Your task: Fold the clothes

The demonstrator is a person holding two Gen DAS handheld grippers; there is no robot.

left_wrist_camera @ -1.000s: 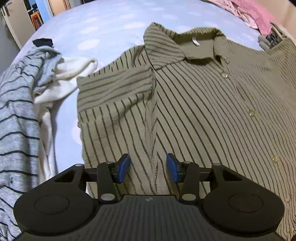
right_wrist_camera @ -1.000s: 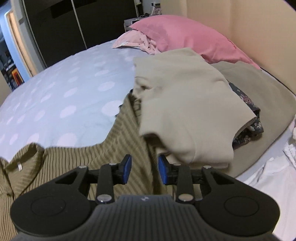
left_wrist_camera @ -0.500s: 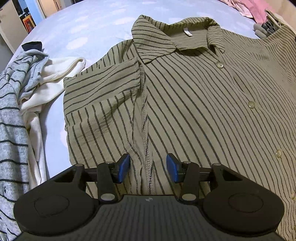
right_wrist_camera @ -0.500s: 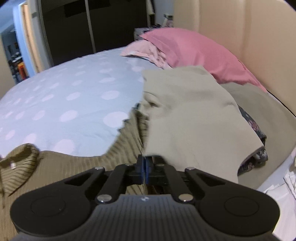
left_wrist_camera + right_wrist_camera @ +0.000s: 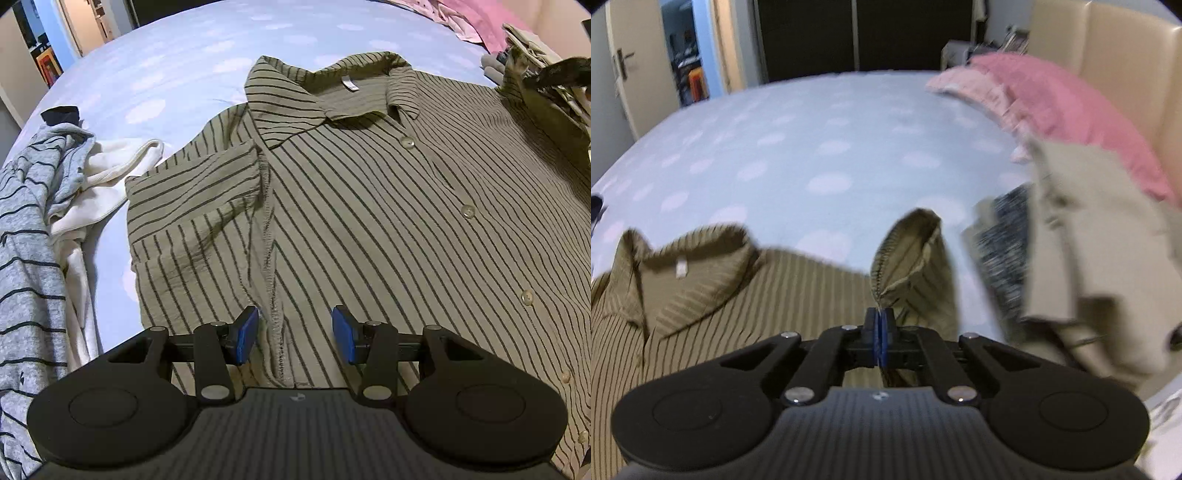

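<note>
Your right gripper (image 5: 880, 328) has its jaws pinched together on the sleeve (image 5: 916, 251), whose cuff stands up in a loop just ahead of the fingertips, off the bed (image 5: 798, 147); that reads as a hold taken so the sleeve can be carried in over the shirt body, the first fold. The shirt (image 5: 369, 221) lies face up, buttoned, spread flat right under and ahead of your left gripper (image 5: 294, 334), collar (image 5: 332, 88) at the far end. The left jaws stand apart, about half wide, empty, straddling the side seam (image 5: 269, 240) with the other sleeve (image 5: 192, 206) lying folded just to their left; they look parked there to pin or take that side next. Off to the left gripper's left sits a loose heap, a grey striped top (image 5: 26, 236) over a white garment (image 5: 107, 181), likely waiting their turn. To the right gripper's right, blurred, is a beige stack (image 5: 1082, 236) with a dark patterned piece (image 5: 1008, 236) under it, probably finished items, with a pink pillow (image 5: 1078, 114) beyond. No basket or bin shows in either view, so there is nothing to report on containers.
</note>
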